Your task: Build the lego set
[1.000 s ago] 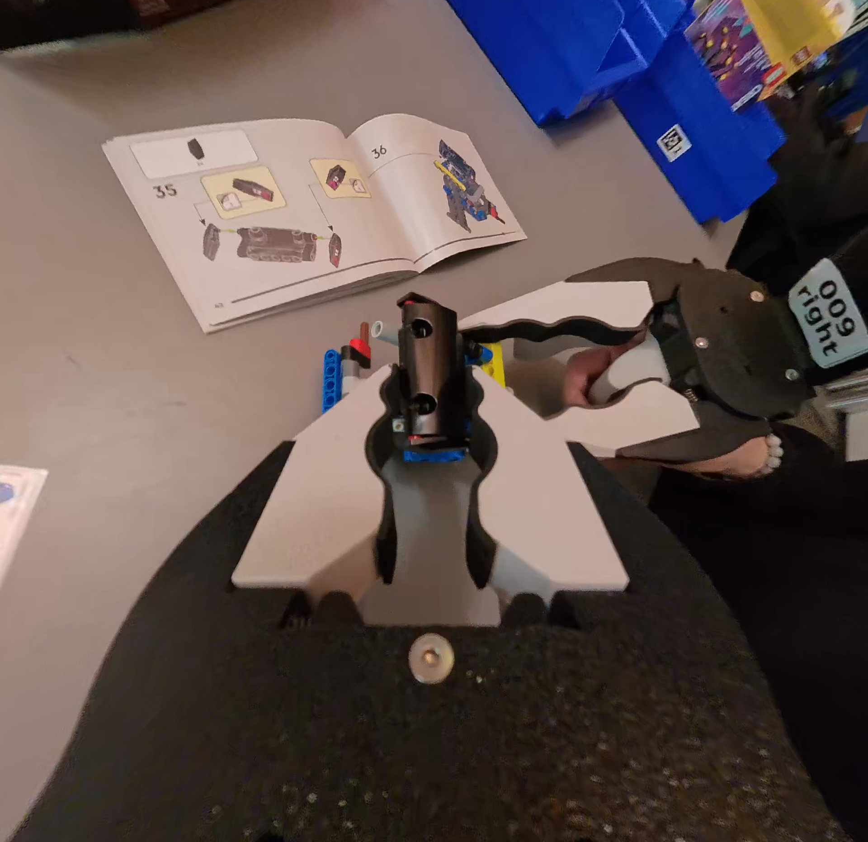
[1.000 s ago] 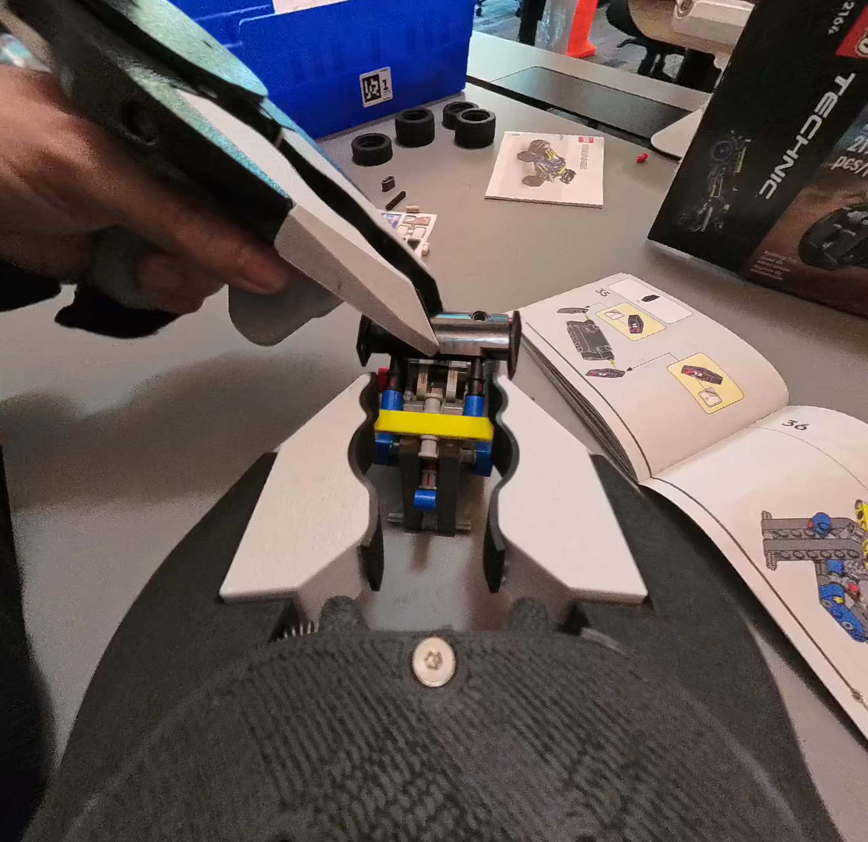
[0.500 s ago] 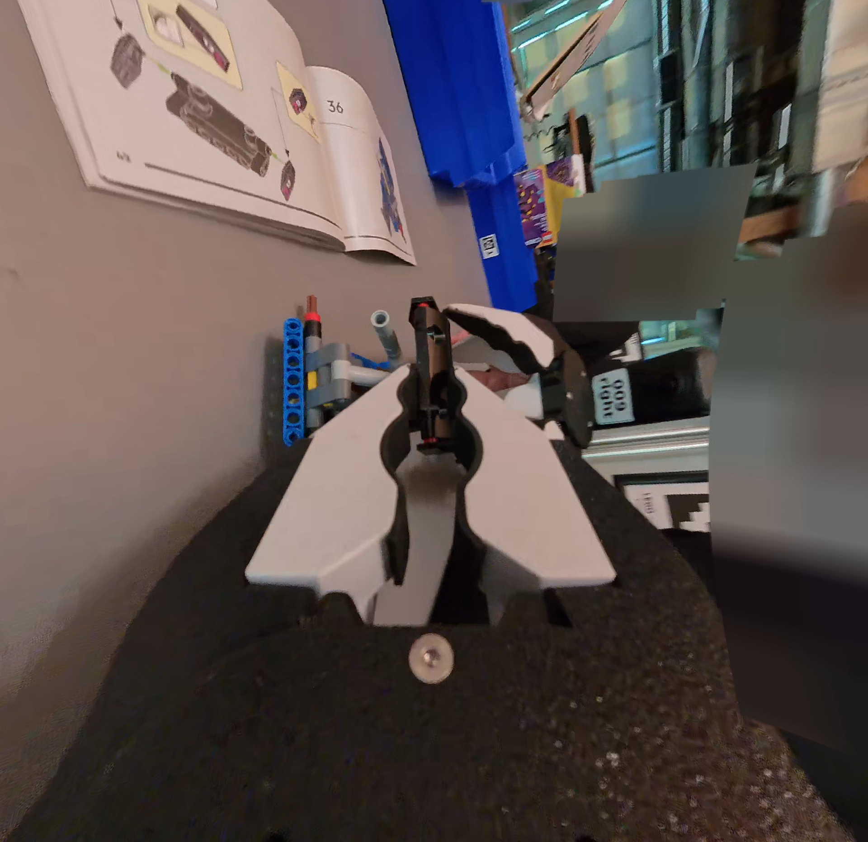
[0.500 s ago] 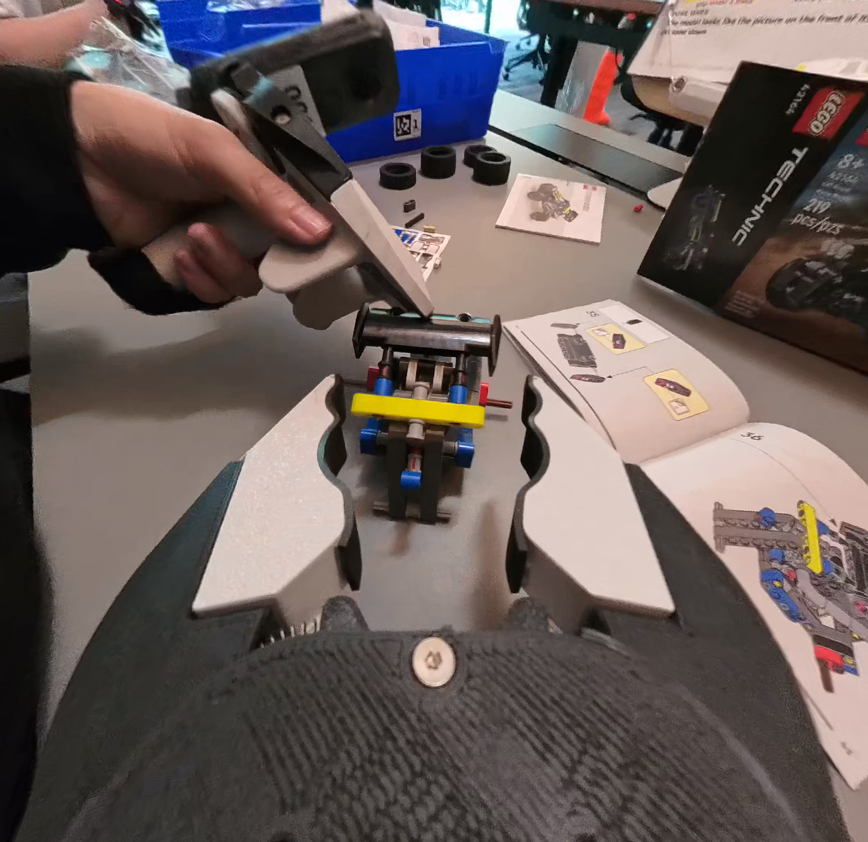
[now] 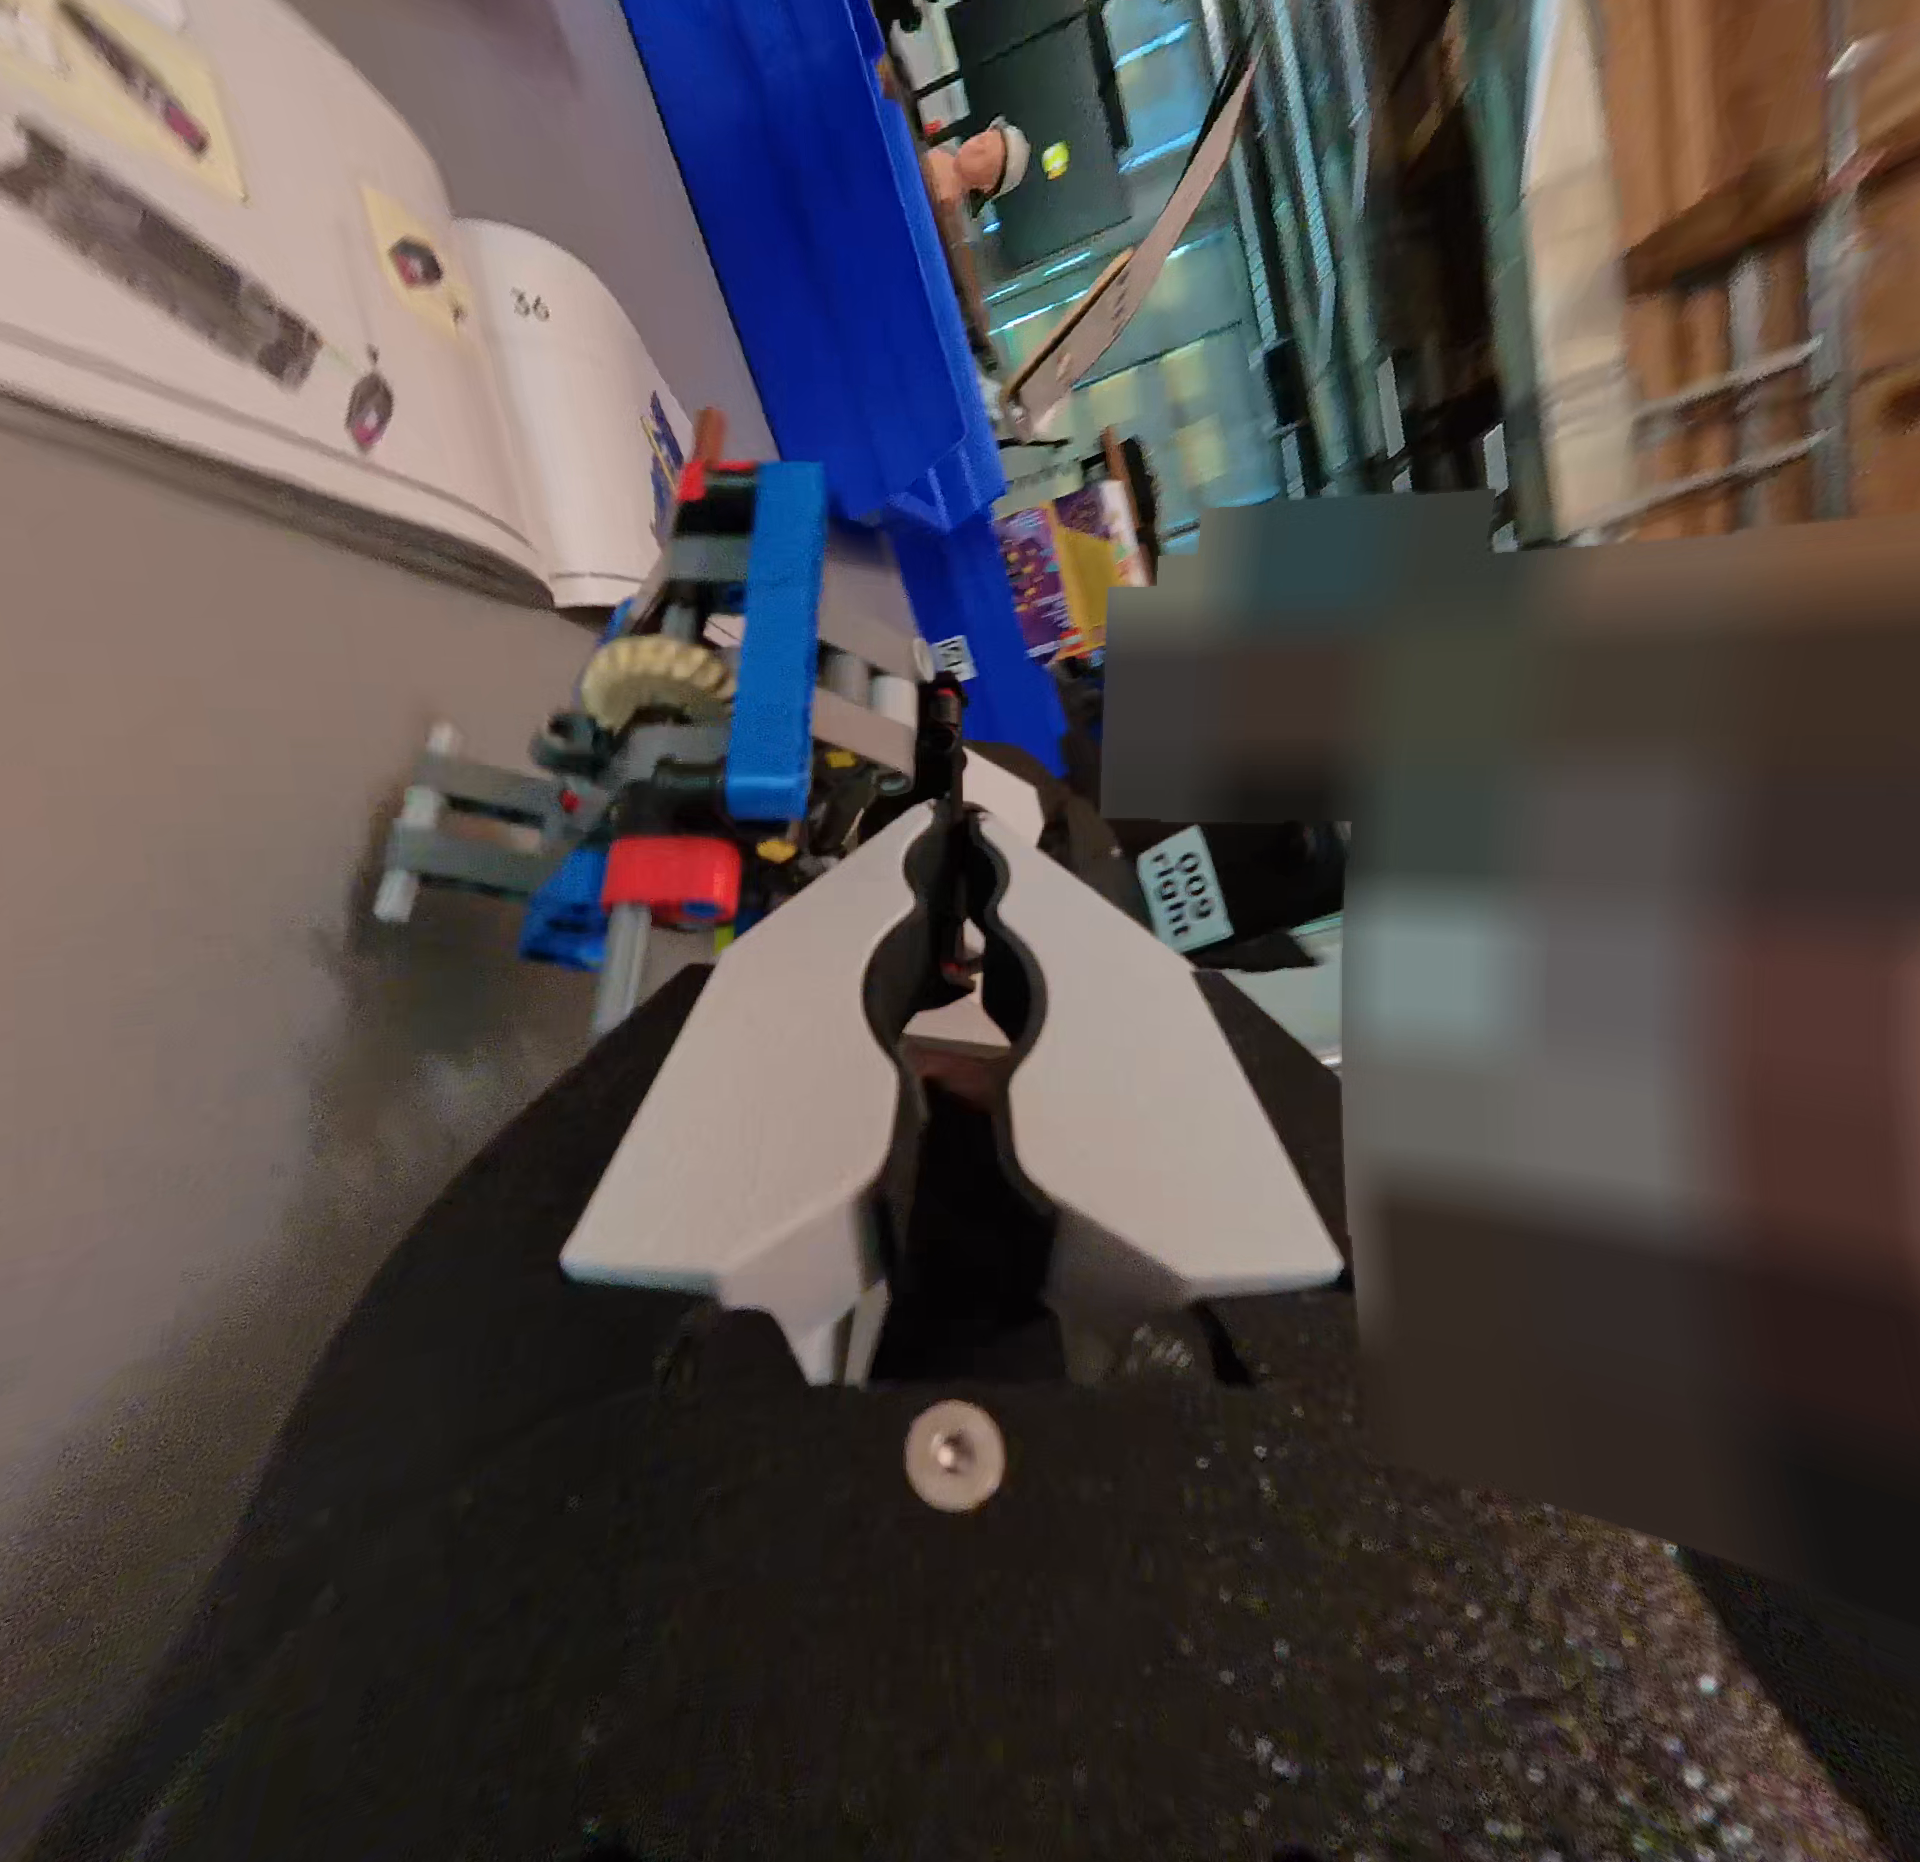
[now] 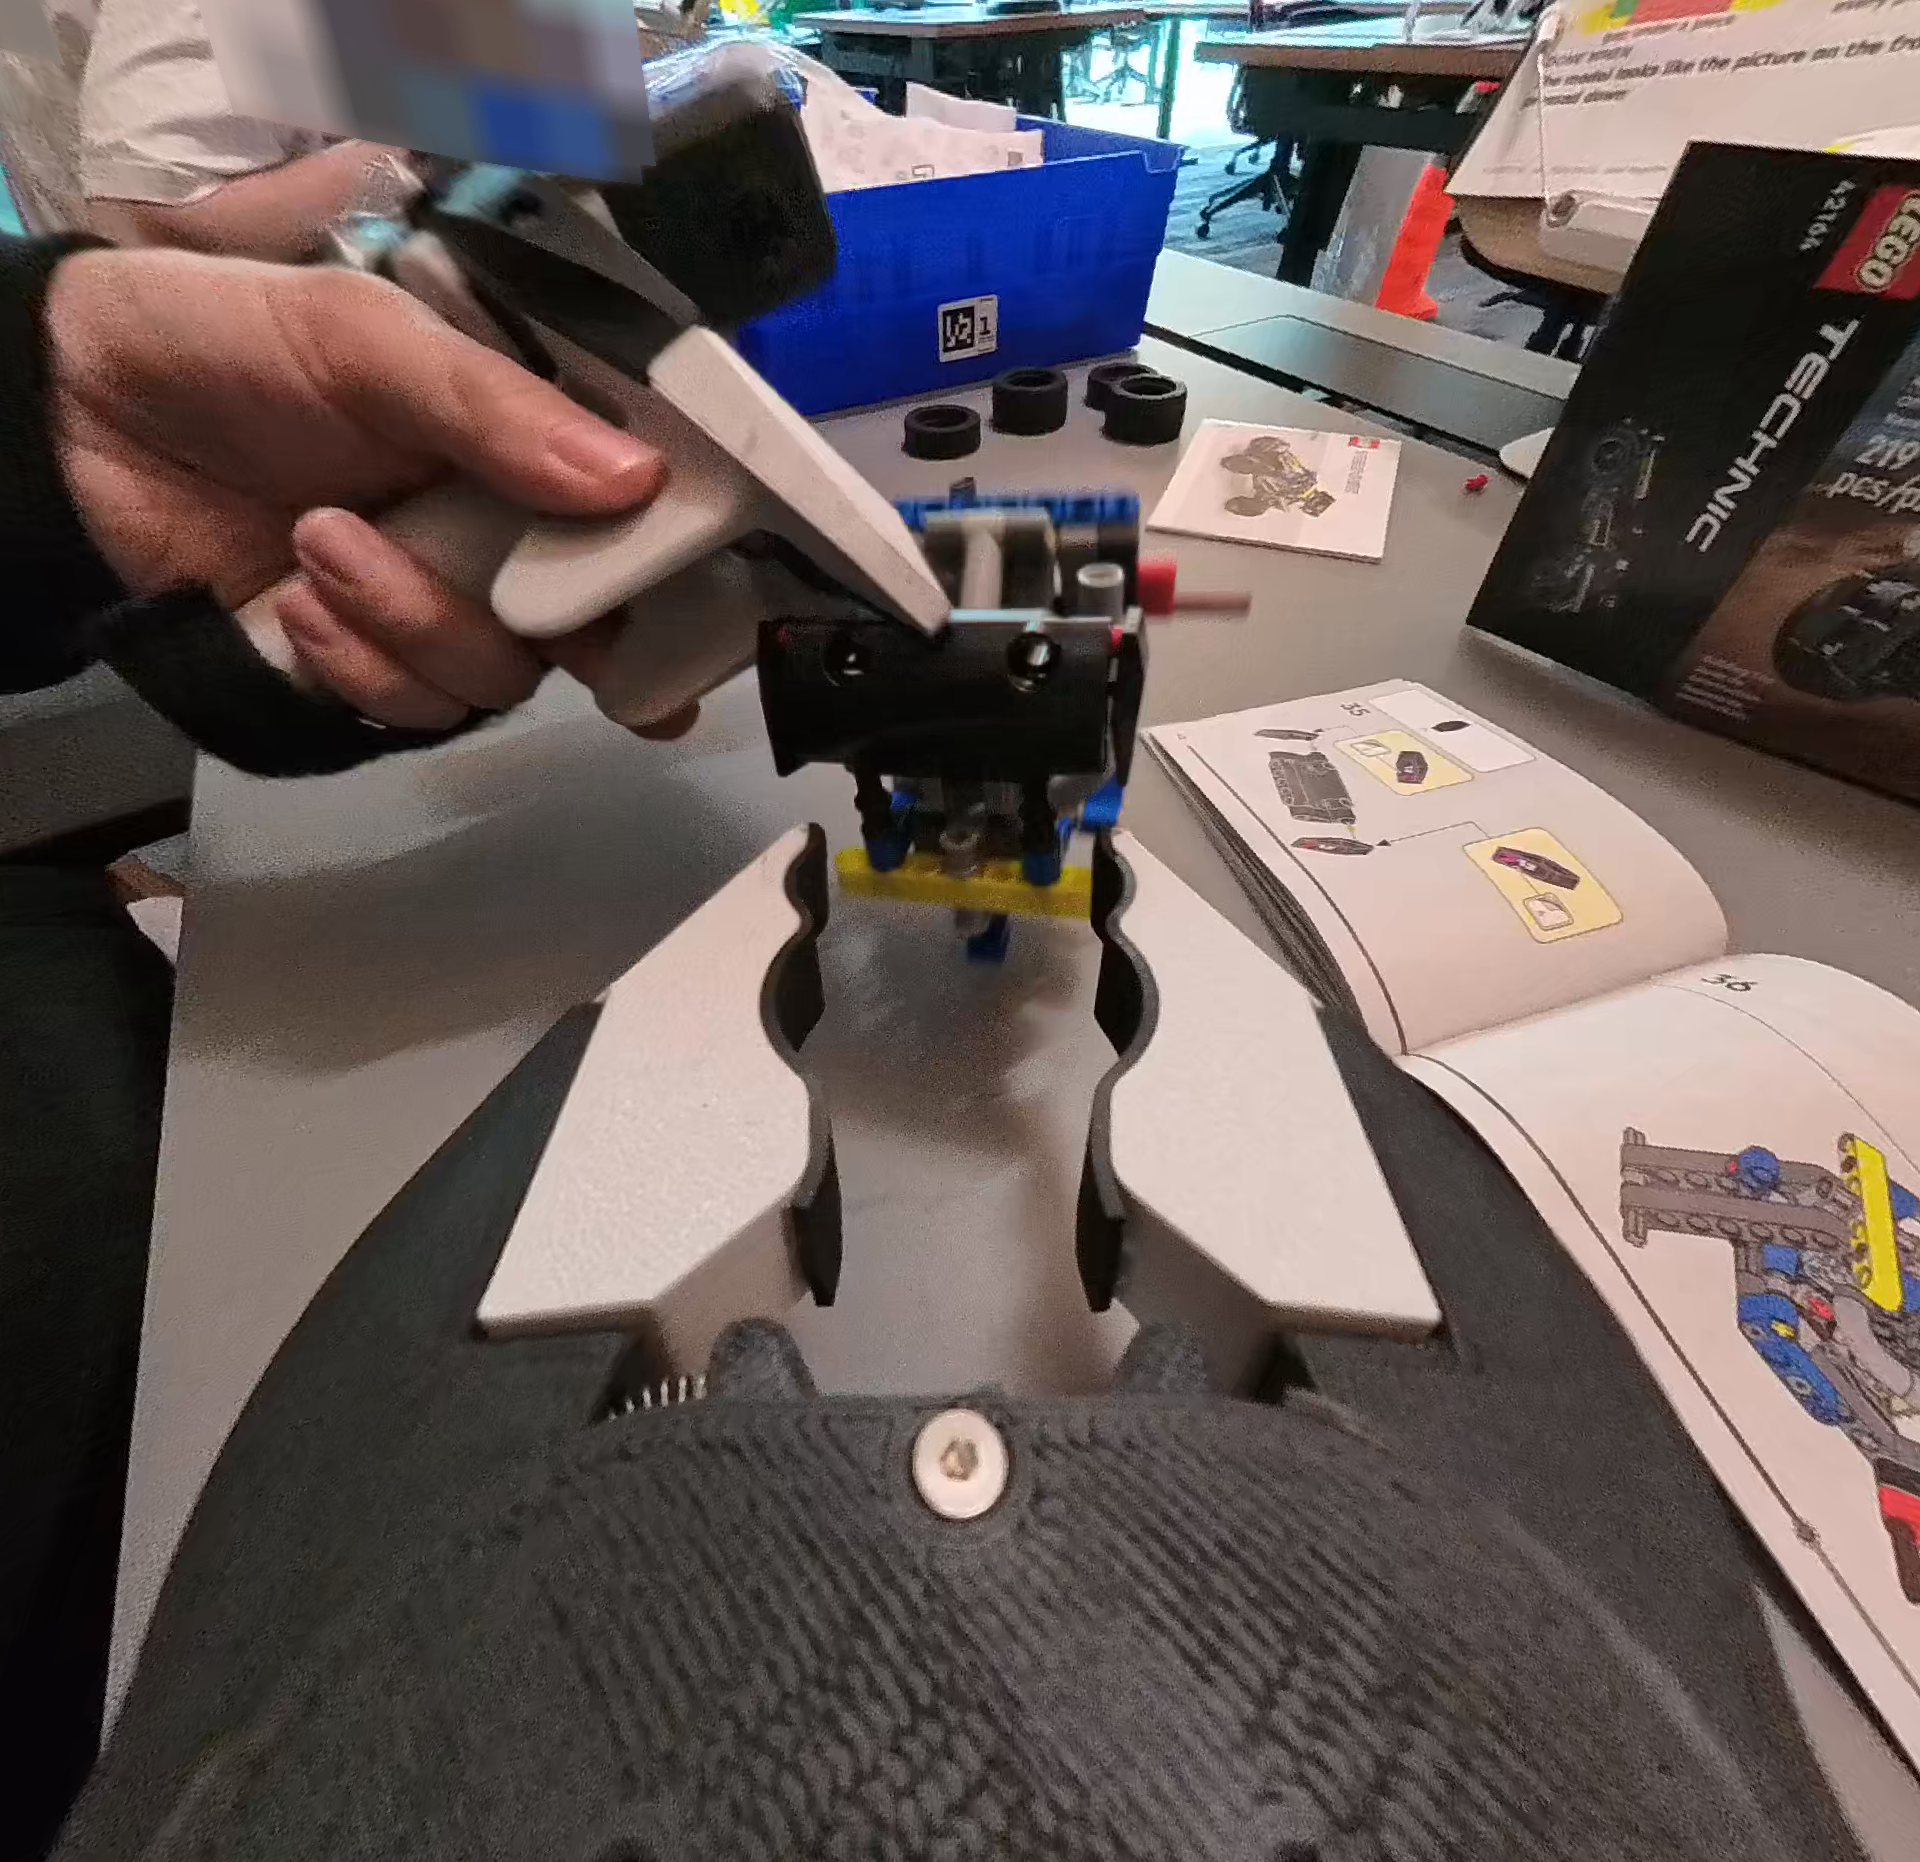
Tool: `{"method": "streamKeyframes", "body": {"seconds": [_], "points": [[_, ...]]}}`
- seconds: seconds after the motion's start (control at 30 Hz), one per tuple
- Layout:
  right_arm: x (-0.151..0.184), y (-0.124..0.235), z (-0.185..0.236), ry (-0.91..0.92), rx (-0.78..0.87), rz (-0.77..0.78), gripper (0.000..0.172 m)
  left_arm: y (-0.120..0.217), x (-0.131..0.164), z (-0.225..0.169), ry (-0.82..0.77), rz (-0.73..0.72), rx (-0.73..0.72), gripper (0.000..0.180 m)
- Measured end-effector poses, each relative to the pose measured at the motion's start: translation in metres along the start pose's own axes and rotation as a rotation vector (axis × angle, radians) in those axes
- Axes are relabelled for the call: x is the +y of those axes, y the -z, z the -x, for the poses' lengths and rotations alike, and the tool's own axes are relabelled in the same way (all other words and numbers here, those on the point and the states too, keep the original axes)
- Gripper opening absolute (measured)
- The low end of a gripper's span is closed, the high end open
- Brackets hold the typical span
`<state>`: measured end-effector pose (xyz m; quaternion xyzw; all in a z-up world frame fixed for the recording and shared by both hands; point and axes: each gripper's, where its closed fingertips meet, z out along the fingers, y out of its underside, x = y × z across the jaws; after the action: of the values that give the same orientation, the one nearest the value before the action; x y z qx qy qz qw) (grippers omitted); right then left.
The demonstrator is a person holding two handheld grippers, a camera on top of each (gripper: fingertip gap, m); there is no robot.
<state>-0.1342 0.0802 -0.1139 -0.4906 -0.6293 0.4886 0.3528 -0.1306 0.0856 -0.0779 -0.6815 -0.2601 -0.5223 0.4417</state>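
A small brick model (image 6: pixel 935 700) has a black cylinder block on top, a yellow beam and blue pins. My left gripper (image 5: pixel 951 836) is shut on a thin edge of the black block and holds the model tilted just over the grey table (image 6: pixel 416 929). The model's blue beam, tan gear and red piece show in the left wrist view (image 5: pixel 748 732). In the right wrist view a hand holds the left gripper (image 6: pixel 914 607), with its tips on the block's top. My right gripper (image 6: pixel 956 877) is open, with the yellow beam just beyond its tips and nothing in its grasp.
An open instruction booklet (image 6: pixel 1455 856) lies right of the model and also shows in the left wrist view (image 5: pixel 312 254). A blue bin (image 6: pixel 966 254), three black tyres (image 6: pixel 1029 399), a small leaflet (image 6: pixel 1288 487) and a dark product box (image 6: pixel 1745 462) stand behind. Left and right tips are no more than a few centimetres apart.
My right gripper opened, let go of the model and drew back. My left gripper stayed shut on the black block, rolled over and tipped the model up.
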Motion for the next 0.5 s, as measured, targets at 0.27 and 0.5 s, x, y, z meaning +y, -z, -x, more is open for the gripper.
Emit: {"method": "streamKeyframes", "body": {"seconds": [0.27,0.5], "points": [[-0.026,0.019,-0.007,-0.521,-0.155,-0.272,0.024,0.002,0.007,-0.03,-0.333,0.075,-0.092,0.0],[-0.026,0.034,-0.028,-0.607,0.055,-0.294,0.055,0.014,-0.011,-0.052,-0.106,-0.113,0.156,0.0]]}}
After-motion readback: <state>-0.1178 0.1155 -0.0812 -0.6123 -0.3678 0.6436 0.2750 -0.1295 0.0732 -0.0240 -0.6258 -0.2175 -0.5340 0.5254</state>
